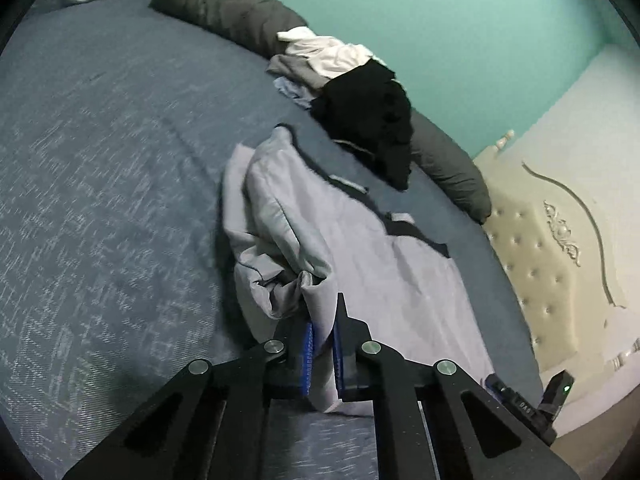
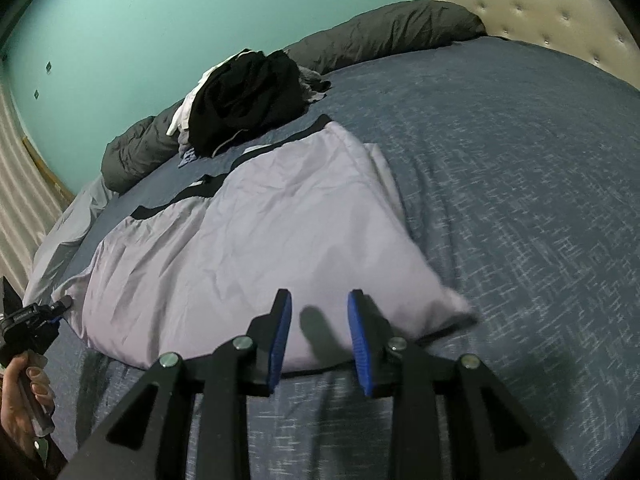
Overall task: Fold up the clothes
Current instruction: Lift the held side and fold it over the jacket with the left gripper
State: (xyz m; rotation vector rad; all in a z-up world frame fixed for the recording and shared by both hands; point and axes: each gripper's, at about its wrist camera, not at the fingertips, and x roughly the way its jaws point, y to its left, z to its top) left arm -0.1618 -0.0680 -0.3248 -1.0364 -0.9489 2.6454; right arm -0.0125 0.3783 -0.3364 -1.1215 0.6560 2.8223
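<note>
The pale lilac-grey garment [image 2: 224,248] with black trim lies spread across the blue bedspread [image 2: 520,200], its dark waistband edge toward the far side of the bed where the wall runs. One corner of it is bunched and lifted off the bed, and there it is, pinched tight in the left tongs [image 1: 322,344], blue pads [image 1: 307,356] pressed together on the fold of cloth. Over on the other side, the right tongs [image 2: 318,336] hang just above the garment's near edge with their jaws apart, nothing between the pads but their own shadow on the fabric. At the lower left of the right wrist view a hand [image 2: 24,392] grips a black handle. Beyond the garment, along the bed's far edge, sits a heap of clothes [image 2: 244,100], black on top with white and grey peeking out beneath. A dark grey rolled duvet [image 2: 384,32] runs along that same edge against the teal wall [image 2: 160,20], ending at the cream tufted headboard [image 1: 536,256].
</note>
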